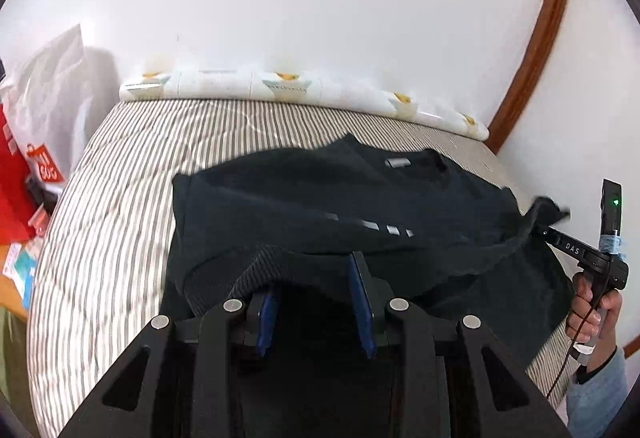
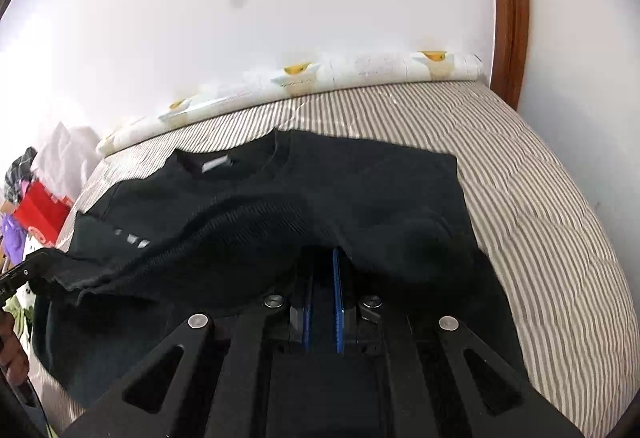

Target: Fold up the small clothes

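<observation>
Both tools (image 1: 316, 270) (image 2: 322, 262) clamped on blk sweater (image 2: 360, 189) hem

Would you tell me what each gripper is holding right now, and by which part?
Both hold the black sweater by its ribbed bottom hem: left gripper and right gripper each pinch that hem, lifted off the striped bed.

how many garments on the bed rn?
1: a black sweatshirt spread on the striped bed, its near hem lifted by both grippers, left and right. More could be hidden beneath it.
</observation>
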Demonstrator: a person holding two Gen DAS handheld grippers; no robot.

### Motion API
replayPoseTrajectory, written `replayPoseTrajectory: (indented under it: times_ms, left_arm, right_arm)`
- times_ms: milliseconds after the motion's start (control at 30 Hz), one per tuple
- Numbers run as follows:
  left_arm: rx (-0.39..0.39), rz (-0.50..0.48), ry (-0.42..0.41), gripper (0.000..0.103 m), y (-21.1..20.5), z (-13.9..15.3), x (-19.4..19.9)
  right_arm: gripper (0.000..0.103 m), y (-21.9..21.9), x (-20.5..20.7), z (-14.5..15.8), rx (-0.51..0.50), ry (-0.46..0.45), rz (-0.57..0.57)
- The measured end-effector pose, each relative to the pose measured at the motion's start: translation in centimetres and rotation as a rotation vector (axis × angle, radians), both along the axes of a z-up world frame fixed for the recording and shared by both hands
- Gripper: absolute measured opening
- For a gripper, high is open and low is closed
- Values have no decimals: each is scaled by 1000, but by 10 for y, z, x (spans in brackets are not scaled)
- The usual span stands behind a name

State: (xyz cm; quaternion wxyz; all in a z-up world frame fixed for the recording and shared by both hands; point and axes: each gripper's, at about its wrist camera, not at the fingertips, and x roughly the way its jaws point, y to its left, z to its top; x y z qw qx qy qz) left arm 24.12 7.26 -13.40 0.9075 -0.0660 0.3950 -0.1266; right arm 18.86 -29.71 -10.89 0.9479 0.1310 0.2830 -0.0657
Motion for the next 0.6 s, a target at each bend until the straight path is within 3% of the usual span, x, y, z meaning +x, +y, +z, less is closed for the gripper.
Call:
replayPoseTrajectory:
  times_ms: [233, 333, 400, 600]
  left_arm:
    - [-60, -28, 54, 34, 1, 0, 45]
    - [-130, -68, 48, 47, 2, 11, 49]
    - [-169, -82, 28, 49, 5, 20, 47]
    - [-128, -57, -53, 59, 24, 38, 27]
  right_arm:
    - [11, -18, 44, 4, -28, 55, -75]
    - [16, -25, 50, -1, -16, 93, -78]
    - [18, -30, 49, -2, -5, 99, -74]
    - [44, -39, 40, 5, -50, 83, -88]
